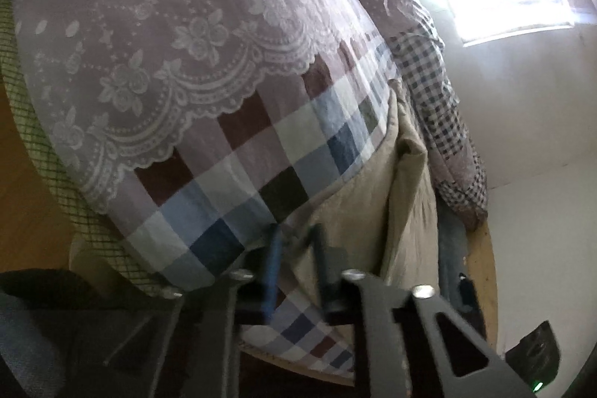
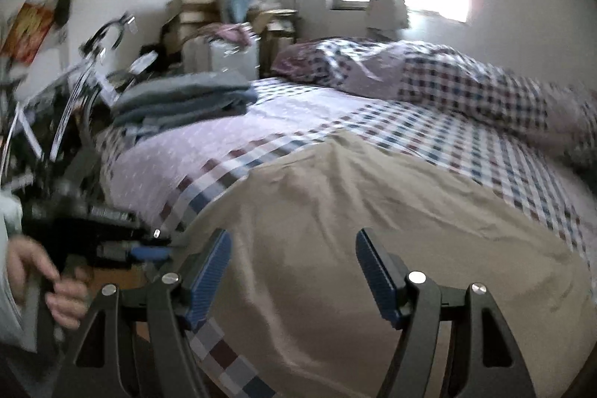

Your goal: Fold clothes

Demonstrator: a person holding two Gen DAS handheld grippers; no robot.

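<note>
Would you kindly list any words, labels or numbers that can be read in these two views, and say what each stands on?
None can be read.
Red and yellow poster on the wall: print too blurred.
Cardboard boxes beyond the bed: markings too small and blurred.
Checked bedsheet and beige garment: no text shows.

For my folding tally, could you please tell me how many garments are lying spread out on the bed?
1: the beige garment lies spread over the near end of the bed. A folded grey-blue stack sits farther back; others may be hidden.
</note>
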